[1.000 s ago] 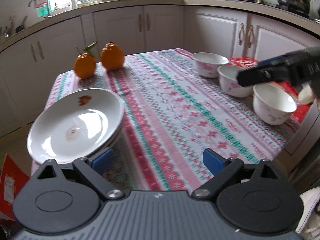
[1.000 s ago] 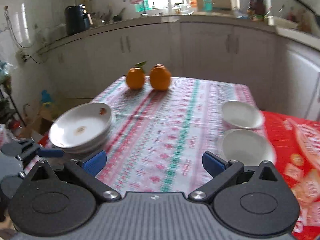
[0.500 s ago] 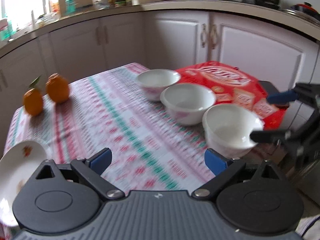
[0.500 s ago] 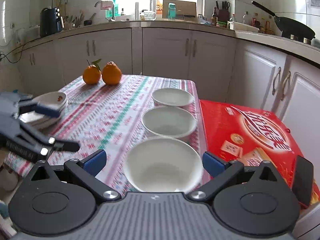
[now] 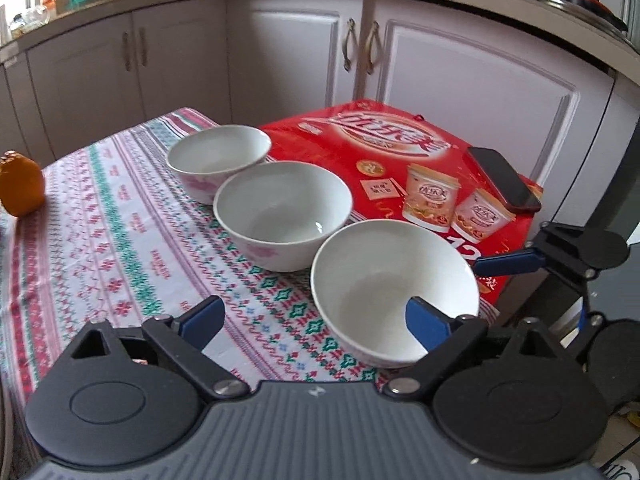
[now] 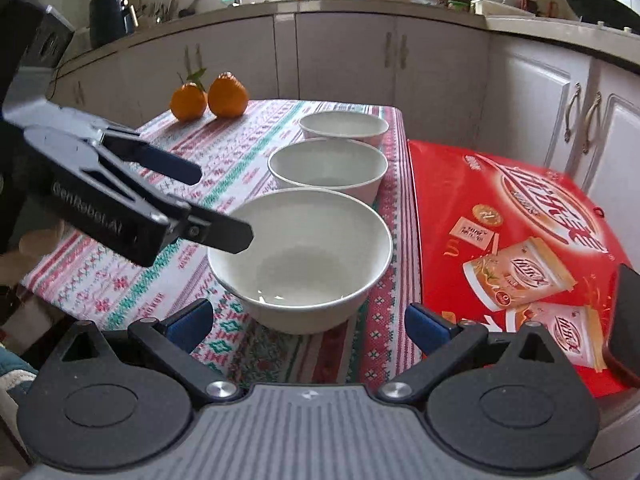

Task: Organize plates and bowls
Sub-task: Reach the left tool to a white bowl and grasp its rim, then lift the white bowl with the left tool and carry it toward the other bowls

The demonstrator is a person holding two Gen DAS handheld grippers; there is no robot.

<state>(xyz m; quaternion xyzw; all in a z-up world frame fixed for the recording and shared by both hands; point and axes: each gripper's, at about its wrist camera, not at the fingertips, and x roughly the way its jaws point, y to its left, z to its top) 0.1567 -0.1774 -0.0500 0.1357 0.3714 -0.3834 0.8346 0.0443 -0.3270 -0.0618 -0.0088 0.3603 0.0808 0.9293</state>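
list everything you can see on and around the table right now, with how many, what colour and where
bowls: three, white, empty, in a row along the table edge next to the red box
oranges: two, orange, one with a leaf, far corner of the table
tablecloth: one, red, green and white pattern, covering the table
box: one, red with printed cups, right of the table
phone: one, dark, lying on the box
cabinets: several doors, white, behind the table
pan: one, black, on the counter at right
left hand-held gripper: one, black with blue pads, open, over the nearest bowl's rim
right hand-held gripper: one, same colours, open, before the nearest bowl
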